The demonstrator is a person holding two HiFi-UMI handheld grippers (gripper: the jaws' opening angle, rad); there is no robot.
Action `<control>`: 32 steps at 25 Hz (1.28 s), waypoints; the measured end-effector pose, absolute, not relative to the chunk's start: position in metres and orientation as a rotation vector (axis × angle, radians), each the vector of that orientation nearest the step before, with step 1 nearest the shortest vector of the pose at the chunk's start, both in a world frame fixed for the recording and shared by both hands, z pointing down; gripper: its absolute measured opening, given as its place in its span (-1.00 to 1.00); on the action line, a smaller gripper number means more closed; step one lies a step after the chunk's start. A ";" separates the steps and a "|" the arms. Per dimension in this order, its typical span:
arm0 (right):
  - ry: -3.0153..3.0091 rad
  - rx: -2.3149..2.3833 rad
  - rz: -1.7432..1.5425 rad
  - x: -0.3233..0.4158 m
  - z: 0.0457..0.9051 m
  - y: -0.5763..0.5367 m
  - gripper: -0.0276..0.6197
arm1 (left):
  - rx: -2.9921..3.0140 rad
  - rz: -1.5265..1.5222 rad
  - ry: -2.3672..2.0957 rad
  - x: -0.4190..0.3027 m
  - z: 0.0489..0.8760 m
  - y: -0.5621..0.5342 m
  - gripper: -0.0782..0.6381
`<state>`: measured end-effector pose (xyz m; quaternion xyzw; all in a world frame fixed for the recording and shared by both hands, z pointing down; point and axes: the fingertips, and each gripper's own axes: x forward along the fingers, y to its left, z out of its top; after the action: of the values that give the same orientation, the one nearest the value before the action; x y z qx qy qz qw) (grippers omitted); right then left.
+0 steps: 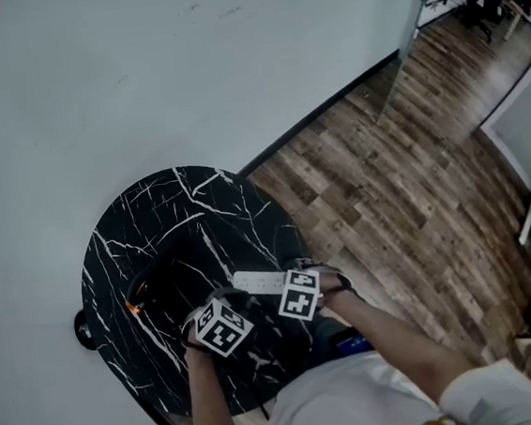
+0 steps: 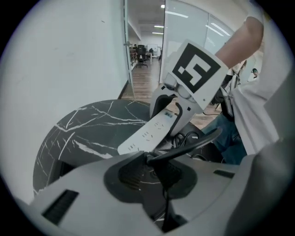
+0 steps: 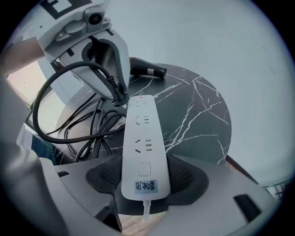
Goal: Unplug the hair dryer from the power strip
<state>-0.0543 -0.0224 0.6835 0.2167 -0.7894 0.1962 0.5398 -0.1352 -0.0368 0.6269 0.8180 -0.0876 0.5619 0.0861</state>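
At the near edge of the round worktop (image 3: pixel 198 115), the right tool (image 3: pixel 145 179) is clenching the white power strip (image 3: pixel 144 147) by its cord end. Its jaws are pressing on both long sides, just beside the small label and the square switch. The strip is being held tilted above the black, white-veined surface, with its far end pointing away from the person and lying lower than the grasped end. Just beyond that far end, at its left corner, the left tool (image 2: pixel 154 167) is closing its jaws on the black plug (image 2: pixel 152 160) of the hair dryer's cable (image 3: pixel 60 133). Whether the plug is touching the strip cannot be told. The cable is arching out from the plug in a wide loop and is gathering in loose coils on the worktop beside the strip, on the person's left. Farther out, the black hair dryer (image 3: pixel 146 71) is lying on its side on the worktop, well apart from both tools. Beyond the worktop, a pale wall (image 1: pixel 137 69) is meeting the wood-plank floor (image 1: pixel 405 192).
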 end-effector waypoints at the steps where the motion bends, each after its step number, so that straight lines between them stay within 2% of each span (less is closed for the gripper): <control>1: -1.875 0.521 0.471 -0.054 0.683 -0.024 -0.07 | 2.419 1.672 -0.278 -0.141 0.630 -0.034 -0.63; 5: -1.892 0.562 0.508 -0.053 0.679 -0.026 -0.07 | 2.381 1.626 -0.347 -0.155 0.638 -0.027 -0.61; 14: -1.988 0.624 0.465 -0.067 0.647 -0.031 -0.07 | 2.272 1.560 -0.464 -0.162 0.658 -0.029 -0.40; 19: -2.070 0.730 0.503 -0.064 0.624 -0.033 -0.07 | 2.280 1.515 -0.538 -0.178 0.653 -0.035 -0.06; 24: -2.162 0.901 0.556 -0.052 0.576 -0.049 -0.07 | 2.277 1.506 -0.650 -0.212 0.638 -0.030 -0.04; 28: -2.234 0.915 0.545 -0.053 0.550 -0.054 -0.07 | 2.286 1.529 -0.587 -0.198 0.643 -0.031 -0.04; 29: -2.249 0.912 0.551 -0.054 0.547 -0.049 -0.07 | 2.266 1.522 -0.553 -0.192 0.645 -0.027 0.01; 30: -2.260 0.908 0.555 -0.056 0.545 -0.045 -0.07 | 2.233 1.535 -0.514 -0.191 0.647 -0.021 0.17; 32: -2.275 0.905 0.556 -0.059 0.544 -0.040 -0.07 | 2.144 1.622 -0.457 -0.201 0.654 -0.007 0.19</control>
<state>-0.0592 -0.0399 0.5440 0.3426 -0.8614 0.2106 0.3103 -0.2015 -0.0071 0.6543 0.7694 -0.1641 0.5821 0.2055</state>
